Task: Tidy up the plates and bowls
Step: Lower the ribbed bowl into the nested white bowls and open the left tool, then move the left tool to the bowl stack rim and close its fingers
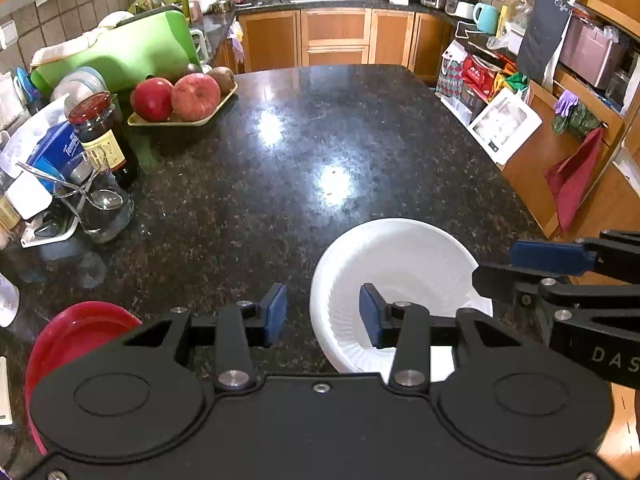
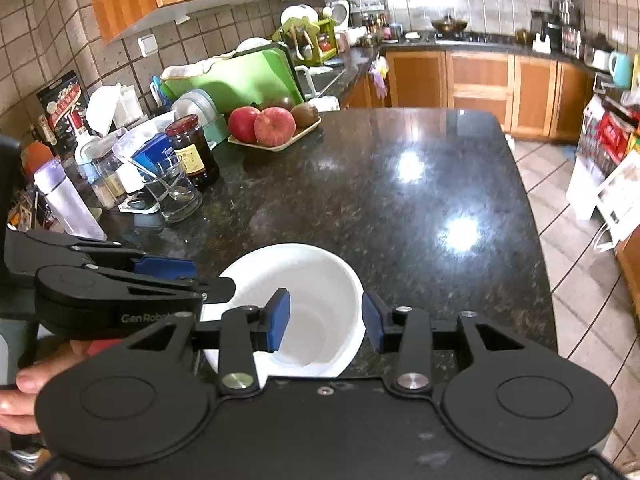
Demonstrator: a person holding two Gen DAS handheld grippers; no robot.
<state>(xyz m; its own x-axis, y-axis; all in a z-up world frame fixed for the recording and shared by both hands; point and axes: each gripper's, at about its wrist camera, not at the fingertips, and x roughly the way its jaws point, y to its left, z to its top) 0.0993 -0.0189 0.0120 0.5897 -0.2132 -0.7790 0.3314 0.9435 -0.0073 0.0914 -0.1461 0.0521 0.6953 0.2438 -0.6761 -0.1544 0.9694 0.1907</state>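
We read "DAS" in pale letters on the black right gripper. "GenRob" stands on the black left gripper, and "Temp" on the blue tissue pack beside the dark red-lidded glass jar.

White ribbed bowl, red plate, black speckled countertop.

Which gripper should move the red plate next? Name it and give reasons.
Left, probably. The red plate lies just beside the open left gripper, while the right gripper straddles the white bowl's far rim.
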